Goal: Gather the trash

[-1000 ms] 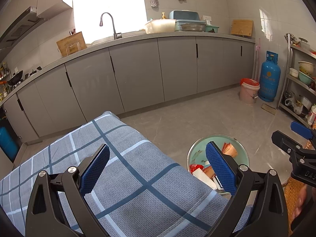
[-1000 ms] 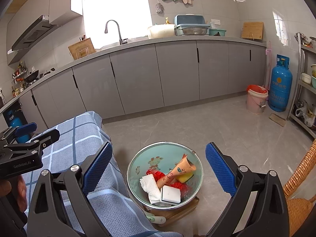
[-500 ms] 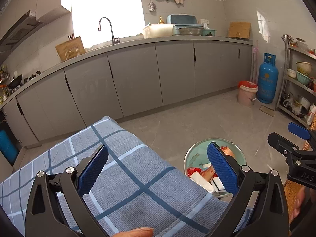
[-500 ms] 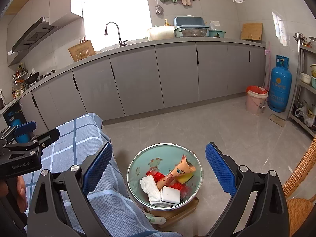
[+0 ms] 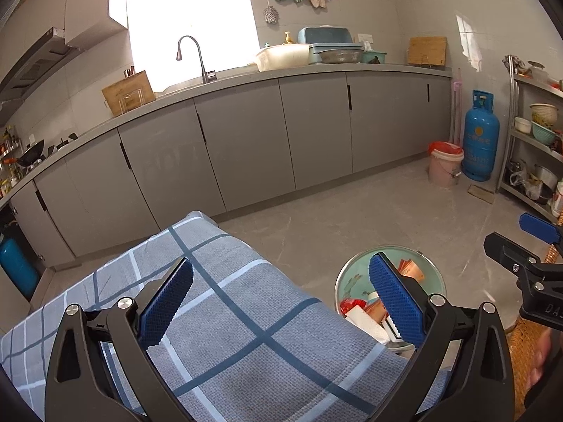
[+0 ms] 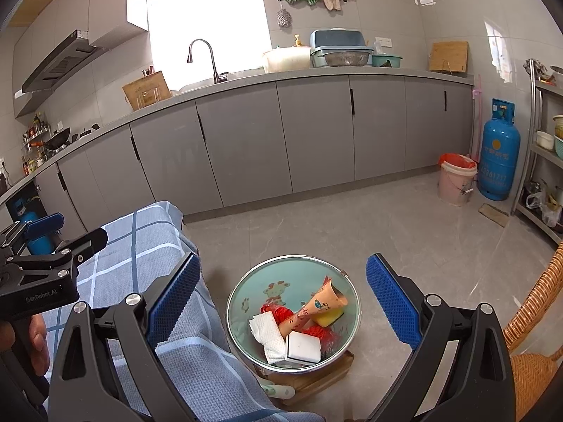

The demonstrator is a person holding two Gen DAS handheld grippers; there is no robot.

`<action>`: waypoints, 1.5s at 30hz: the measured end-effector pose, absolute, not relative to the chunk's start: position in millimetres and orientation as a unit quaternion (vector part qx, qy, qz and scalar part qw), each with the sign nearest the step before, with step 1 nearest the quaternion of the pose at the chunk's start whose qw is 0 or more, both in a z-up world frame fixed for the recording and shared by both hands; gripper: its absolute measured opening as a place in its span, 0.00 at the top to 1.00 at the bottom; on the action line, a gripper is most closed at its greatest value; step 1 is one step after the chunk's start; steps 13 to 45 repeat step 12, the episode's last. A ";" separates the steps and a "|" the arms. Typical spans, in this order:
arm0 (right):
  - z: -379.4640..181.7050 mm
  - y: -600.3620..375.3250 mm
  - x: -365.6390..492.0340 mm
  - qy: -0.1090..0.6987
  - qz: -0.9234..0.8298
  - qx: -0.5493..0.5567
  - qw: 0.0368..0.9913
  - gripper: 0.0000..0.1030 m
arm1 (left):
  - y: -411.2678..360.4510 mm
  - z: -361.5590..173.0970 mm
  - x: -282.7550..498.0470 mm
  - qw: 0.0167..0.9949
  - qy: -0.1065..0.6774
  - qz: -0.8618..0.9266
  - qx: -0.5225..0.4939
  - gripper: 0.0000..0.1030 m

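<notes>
A mint-green metal basin (image 6: 246, 288) sits on the floor on a wooden board and holds trash: an orange paper cone (image 6: 313, 307), a white tissue (image 6: 265, 332), a white block (image 6: 302, 346), a yellow sponge (image 6: 329, 316) and red wrapping (image 6: 281, 314). My right gripper (image 6: 283, 297) hangs open above the basin, nothing between its blue pads. My left gripper (image 5: 281, 299) is open and empty over a grey-blue checked cloth (image 5: 246, 316) on the table. In the left wrist view the basin (image 5: 355, 277) lies behind the right finger.
Grey kitchen cabinets (image 6: 316, 133) run along the far wall. A blue gas cylinder (image 6: 499, 154) and a pink bucket (image 6: 455, 179) stand at the right, beside a metal shelf (image 5: 535, 140). A wicker chair (image 6: 535, 316) is at the right edge.
The left wrist view has shifted a little, so the basin sits further right of the cloth's edge. The right gripper has hardly moved. Both stay open.
</notes>
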State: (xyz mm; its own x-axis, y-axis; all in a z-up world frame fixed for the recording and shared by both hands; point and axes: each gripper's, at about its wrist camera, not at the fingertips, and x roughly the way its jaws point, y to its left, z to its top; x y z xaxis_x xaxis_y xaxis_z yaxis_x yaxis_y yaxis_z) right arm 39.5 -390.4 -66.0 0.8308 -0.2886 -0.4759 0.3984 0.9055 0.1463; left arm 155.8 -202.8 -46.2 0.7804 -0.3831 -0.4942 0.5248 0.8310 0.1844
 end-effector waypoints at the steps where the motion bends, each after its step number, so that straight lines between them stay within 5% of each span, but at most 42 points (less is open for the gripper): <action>1: -66.1 -390.4 39.6 0.228 -0.181 0.121 0.949 0.08 | -203.1 -46.5 155.9 0.931 0.223 -0.241 0.160 0.04; 45: -59.0 -392.4 35.6 0.227 -0.185 0.116 0.949 0.08 | -197.5 -45.6 157.7 0.926 0.235 -0.256 0.150 0.04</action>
